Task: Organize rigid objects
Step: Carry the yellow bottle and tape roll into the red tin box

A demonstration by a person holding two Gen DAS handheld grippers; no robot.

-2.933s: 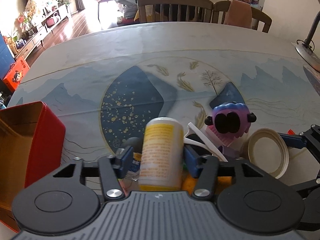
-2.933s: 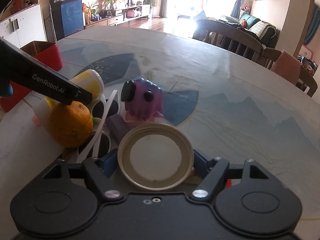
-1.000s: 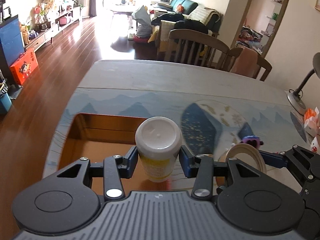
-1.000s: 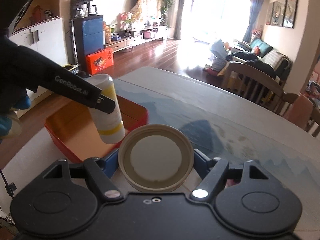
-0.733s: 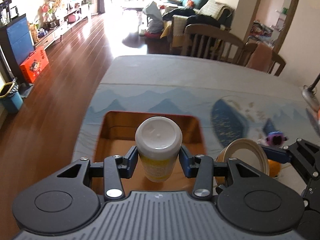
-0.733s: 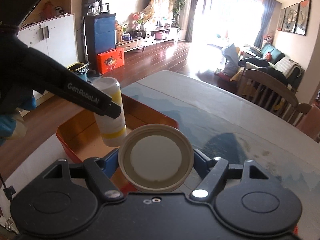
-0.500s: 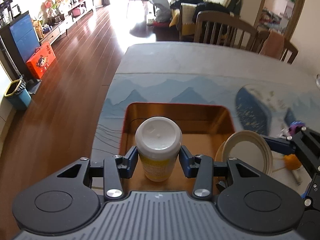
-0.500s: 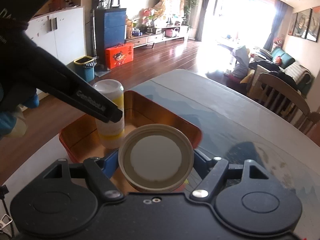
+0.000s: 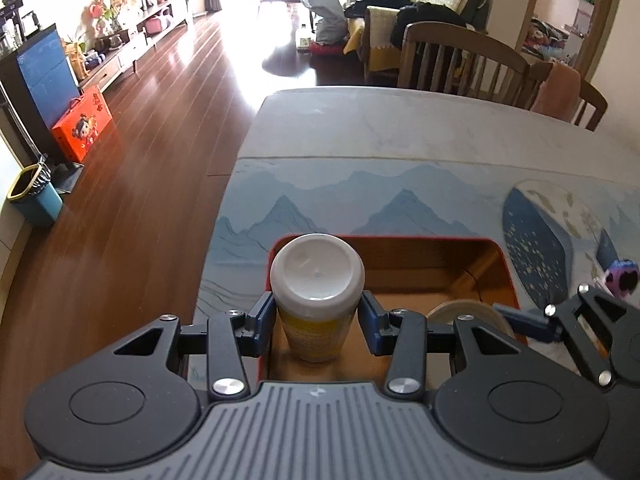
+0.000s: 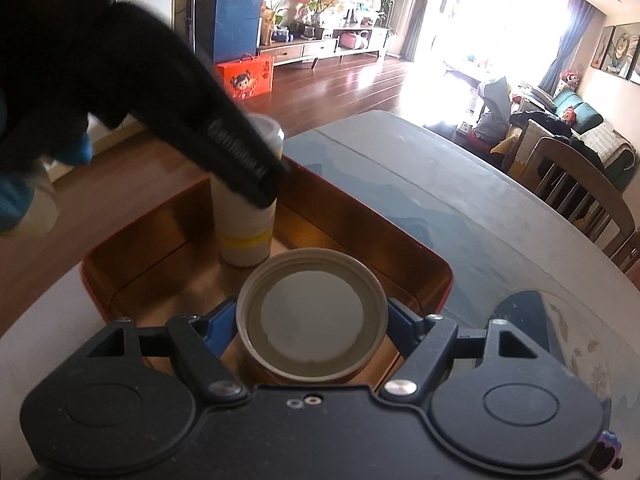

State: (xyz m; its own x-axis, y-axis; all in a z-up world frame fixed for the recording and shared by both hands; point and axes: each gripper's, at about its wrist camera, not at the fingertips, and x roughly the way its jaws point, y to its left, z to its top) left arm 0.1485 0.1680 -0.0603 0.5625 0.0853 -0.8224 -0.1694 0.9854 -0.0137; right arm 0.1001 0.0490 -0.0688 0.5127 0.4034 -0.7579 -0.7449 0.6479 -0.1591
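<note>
My left gripper (image 9: 318, 320) is shut on a white and yellow bottle (image 9: 317, 280), held upright inside the red box (image 9: 502, 256). In the right wrist view the bottle (image 10: 245, 236) stands on or just above the box floor near the far left wall of the red box (image 10: 432, 264). My right gripper (image 10: 312, 320) is shut on a round beige lid (image 10: 312, 316), held over the box's near right part. The lid (image 9: 466, 312) and the right gripper (image 9: 520, 318) show at the right of the left wrist view.
The box sits at the table's left end; the table edge (image 9: 224, 208) drops to wooden floor. A purple toy (image 9: 620, 278) stands on the table right of the box. Wooden chairs (image 9: 460, 56) stand at the far side.
Both grippers have carried their objects from the pile on the table leftwards to the red box and lowered them into it. The bottle is now deep inside the box.
</note>
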